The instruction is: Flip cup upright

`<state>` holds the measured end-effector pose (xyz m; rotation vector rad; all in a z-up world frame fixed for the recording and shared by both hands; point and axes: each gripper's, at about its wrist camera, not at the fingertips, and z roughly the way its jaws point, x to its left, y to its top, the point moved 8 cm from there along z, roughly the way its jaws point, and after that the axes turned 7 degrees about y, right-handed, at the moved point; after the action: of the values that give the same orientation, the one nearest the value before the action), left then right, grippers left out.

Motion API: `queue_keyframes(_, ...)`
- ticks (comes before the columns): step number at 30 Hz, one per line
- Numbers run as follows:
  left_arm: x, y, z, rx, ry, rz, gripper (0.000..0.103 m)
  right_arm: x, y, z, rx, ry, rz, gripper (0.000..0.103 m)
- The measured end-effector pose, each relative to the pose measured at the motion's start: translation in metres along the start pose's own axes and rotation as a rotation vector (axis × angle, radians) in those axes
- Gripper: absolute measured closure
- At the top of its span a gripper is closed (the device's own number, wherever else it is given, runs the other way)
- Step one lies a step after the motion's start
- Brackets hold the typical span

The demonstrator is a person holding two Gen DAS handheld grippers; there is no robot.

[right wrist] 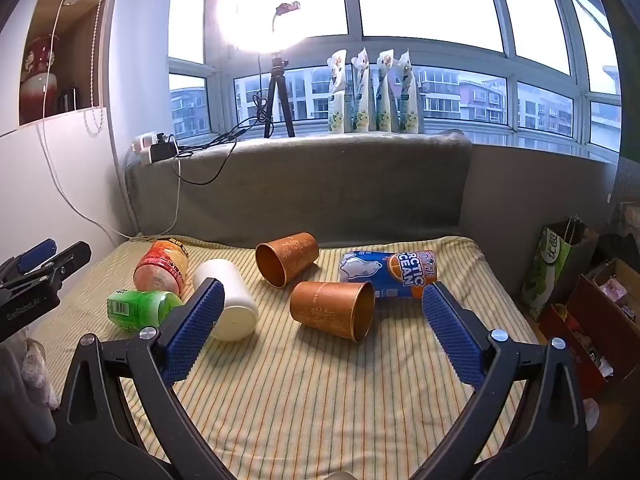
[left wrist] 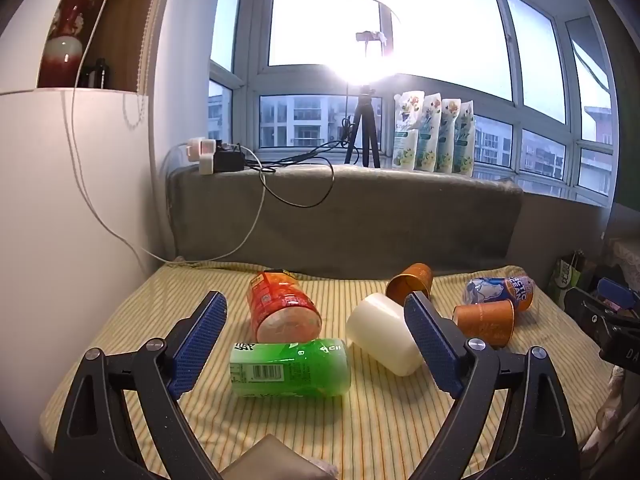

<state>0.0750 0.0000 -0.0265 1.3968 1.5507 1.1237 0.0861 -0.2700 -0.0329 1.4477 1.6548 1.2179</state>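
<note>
From my left wrist view, my left gripper (left wrist: pixel 316 334) hangs wide and empty over the striped tabletop (left wrist: pixel 360 420), framing the green bottle (left wrist: pixel 290 368), the orange-red jar (left wrist: pixel 282 306) and the white cup (left wrist: pixel 384 334), which lies on its side with its long axis running from far left to near right. From my right wrist view, my right gripper (right wrist: pixel 322 322) is also spread wide and empty, the near copper cup (right wrist: pixel 334 310) lying between its fingers on its side, mouth toward the right, long axis across the tabletop; the far copper cup (right wrist: pixel 286 258) lies behind it, mouth opening toward the near left, beside the blue can (right wrist: pixel 390 274).
</note>
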Motion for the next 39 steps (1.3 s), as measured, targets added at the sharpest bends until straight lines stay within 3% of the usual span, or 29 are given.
queue_keyframes(39,0.0027,-0.002,0.0014,0.017,0.002,-0.006,0.012,-0.0018,-0.0005,0.001,0.004,-0.006,0.0,0.002)
